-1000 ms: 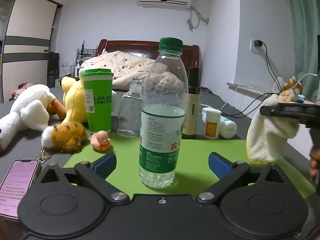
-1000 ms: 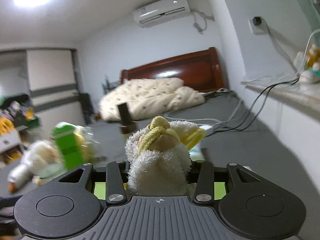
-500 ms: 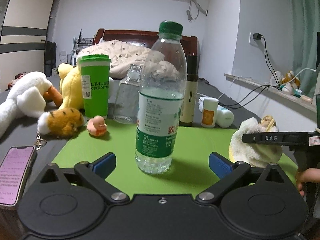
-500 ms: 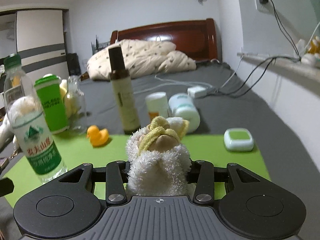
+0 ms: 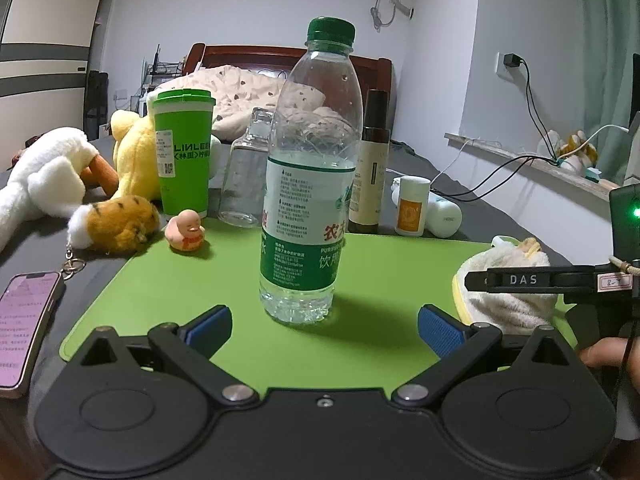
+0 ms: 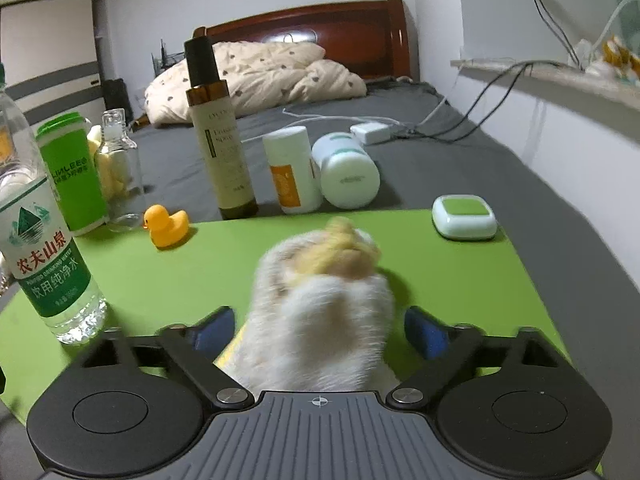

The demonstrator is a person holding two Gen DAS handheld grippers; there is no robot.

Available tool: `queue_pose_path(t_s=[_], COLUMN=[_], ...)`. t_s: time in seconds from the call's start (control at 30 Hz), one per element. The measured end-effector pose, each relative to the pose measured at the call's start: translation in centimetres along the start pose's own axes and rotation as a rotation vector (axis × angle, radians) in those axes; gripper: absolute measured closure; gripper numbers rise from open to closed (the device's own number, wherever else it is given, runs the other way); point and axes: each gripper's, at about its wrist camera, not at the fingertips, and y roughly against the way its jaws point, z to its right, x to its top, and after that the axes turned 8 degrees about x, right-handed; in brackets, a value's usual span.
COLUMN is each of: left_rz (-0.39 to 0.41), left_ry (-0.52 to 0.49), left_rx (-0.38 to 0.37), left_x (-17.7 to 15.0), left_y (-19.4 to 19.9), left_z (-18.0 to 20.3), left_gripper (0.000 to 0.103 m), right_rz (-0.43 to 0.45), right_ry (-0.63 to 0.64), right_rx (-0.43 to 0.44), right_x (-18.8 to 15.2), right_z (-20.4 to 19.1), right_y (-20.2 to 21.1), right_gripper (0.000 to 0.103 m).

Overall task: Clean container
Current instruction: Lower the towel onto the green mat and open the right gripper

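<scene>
- Now, from the left wrist: the water bottle (image 5: 306, 184) stands on the green mat (image 5: 384, 276), between the wide-open left claw (image 5: 324, 330). It looks light and slippery; grab its middle.
- From the right wrist: the right claw (image 6: 318, 330) has just been opening, and the soft cloth (image 6: 320, 312) sits loose between it.

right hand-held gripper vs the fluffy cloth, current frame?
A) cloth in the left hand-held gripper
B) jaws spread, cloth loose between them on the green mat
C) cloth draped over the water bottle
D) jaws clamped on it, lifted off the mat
B: the right hand-held gripper has just been opening; its blue pads stand clear of the cloth, which rests between them on the green mat.
</scene>
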Motion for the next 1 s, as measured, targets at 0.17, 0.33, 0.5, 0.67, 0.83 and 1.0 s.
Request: queue_pose_path(t_s=[0.17,0.33,0.5,0.67,0.83,1.0], left_rz=[-0.016,-0.028,-0.054,-0.070,-0.084,-0.107], left_ry=[0.003,0.021,0.014,0.000,-0.012,-0.024], left_rx=[0.002,0.000,0.000,0.010,0.029,0.042], left_x=[-0.1,0.0,0.3,0.2,-0.1,-0.8], left_y=[0.0,0.1,0.1,0.6,1.2,1.6], left_z=[0.1,0.1,0.3,0.5,0.6,0.7], left_gripper=[0.002,0.000,0.000,0.000,0.000,0.000], right_rz=[-0.073,-0.118,-0.112,-0.099,-0.051,-0.013], right_ry=[0.021,0.074,0.047,0.030,0.004,-0.006], right_rx=[-0.020,-0.059,-0.110,-0.172,-0.174,-0.148], right_x=[0.0,0.0,-0.3,-1.1,-1.9,-3.0], right_z=[-0.3,-1.2,-0.9,-0.3,-0.1,-1.1], right_y=[-1.2,-2.0,-1.6,0.5,4.2,7.6], right_gripper=[0.010,0.001,0.000,0.001,0.000,0.000])
